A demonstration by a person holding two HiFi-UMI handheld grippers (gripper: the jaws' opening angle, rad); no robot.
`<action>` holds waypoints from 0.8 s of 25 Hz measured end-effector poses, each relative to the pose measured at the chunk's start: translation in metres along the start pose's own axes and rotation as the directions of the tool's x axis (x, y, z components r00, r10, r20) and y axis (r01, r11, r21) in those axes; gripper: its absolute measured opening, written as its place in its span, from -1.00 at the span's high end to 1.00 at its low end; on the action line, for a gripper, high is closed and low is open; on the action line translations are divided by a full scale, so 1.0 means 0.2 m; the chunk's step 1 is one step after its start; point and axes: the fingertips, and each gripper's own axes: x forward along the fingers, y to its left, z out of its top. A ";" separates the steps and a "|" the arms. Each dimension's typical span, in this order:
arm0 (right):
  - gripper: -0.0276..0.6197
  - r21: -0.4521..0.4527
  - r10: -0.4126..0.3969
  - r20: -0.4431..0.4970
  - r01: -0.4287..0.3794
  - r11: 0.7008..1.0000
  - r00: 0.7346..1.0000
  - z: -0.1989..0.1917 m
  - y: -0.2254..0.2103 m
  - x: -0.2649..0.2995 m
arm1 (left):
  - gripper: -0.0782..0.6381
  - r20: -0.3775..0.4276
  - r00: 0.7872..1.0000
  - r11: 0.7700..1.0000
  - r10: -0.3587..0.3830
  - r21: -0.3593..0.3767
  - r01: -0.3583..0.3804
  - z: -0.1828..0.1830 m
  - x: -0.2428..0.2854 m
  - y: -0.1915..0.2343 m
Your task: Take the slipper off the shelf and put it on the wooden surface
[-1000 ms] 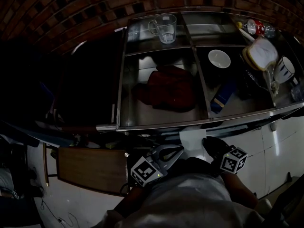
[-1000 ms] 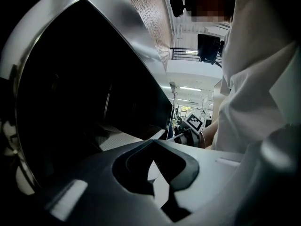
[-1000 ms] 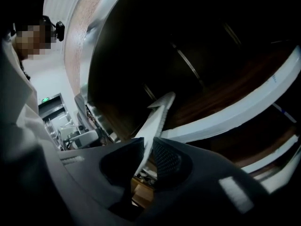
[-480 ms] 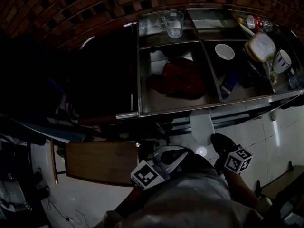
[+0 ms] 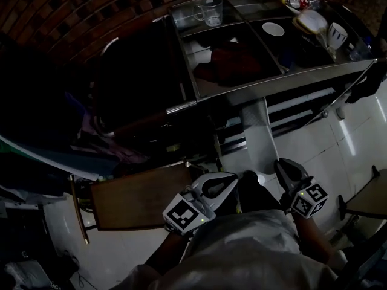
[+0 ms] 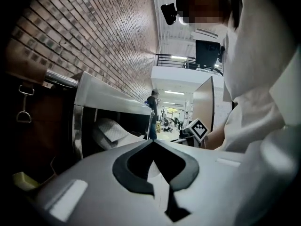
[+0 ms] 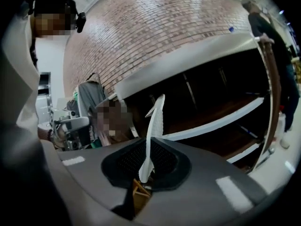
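Note:
A flat white slipper (image 5: 257,135) hangs in front of the steel shelf (image 5: 272,82), with my right gripper (image 5: 282,165) shut on its near end. In the right gripper view the slipper (image 7: 155,121) stands edge-on between the pads of that gripper (image 7: 149,160), whose jaws have just been closing on it. My left gripper (image 5: 228,182) is beside it, to the left, jaws shut (image 6: 153,145) with nothing clearly held. The left gripper view shows the slipper (image 6: 109,131) ahead at the left. The brown wooden surface (image 5: 142,195) lies low at the left of both grippers.
On the shelf are a dark red cloth-like thing (image 5: 239,62), a glass mug (image 5: 208,11), a white bowl (image 5: 273,29) and a cup (image 5: 337,35). Brick wall behind. White tiled floor (image 5: 341,144) to the right. A person (image 6: 153,112) stands far off.
Both grippers have drawn back from the shelf and risen, the white slipper coming along. The shelf has slid to the top of the head view and the wooden surface has come closer.

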 end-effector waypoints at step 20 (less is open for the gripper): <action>0.82 0.002 0.033 0.097 -0.033 0.999 0.995 -0.13 0.46 -0.68 | 0.80 0.000 1.000 0.992 -0.023 0.125 0.022 0.12 -0.15 -0.63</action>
